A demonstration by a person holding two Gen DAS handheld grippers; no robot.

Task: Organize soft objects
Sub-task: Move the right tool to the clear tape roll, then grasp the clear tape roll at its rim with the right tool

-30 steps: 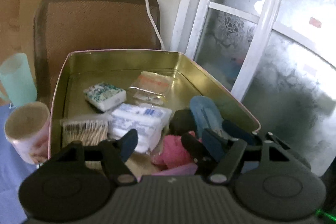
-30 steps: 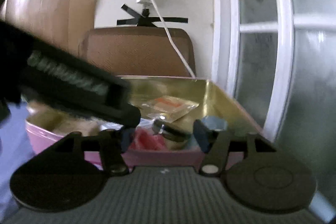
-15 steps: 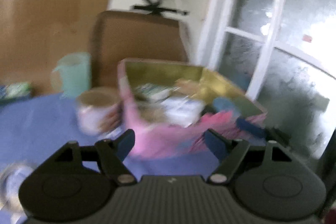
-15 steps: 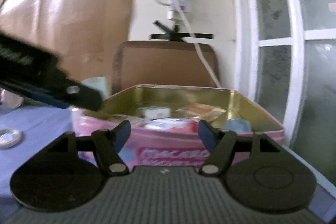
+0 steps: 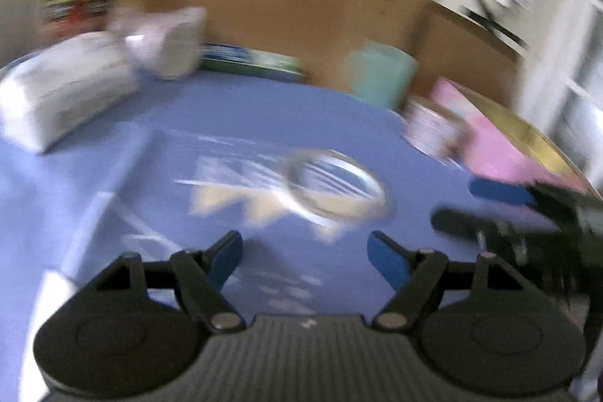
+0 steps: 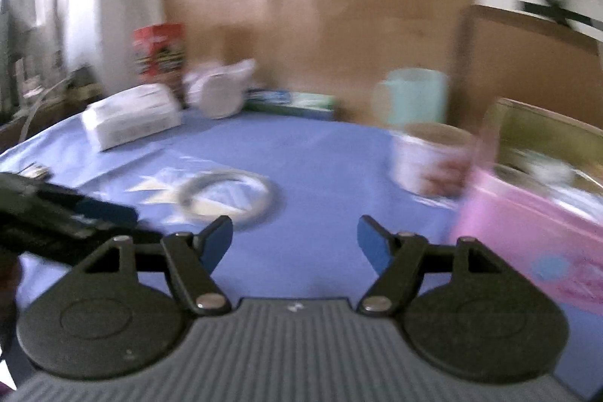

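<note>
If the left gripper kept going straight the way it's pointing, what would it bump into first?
Probably the clear ring lying on a plastic packet on the blue tablecloth, just ahead of the empty left gripper. The picture is blurred, so depth is uncertain.

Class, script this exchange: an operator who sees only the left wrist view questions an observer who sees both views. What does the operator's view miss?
Operator: Is the right claw carrying anything?
Observer: No. Its jaws are opening, and only the blue tablecloth shows between them.
Operator: Is anything inside the pink rectangular metal tin?
Observer: Yes. Blurred pale items lie against its gold lining, but I cannot tell what they are.
</note>
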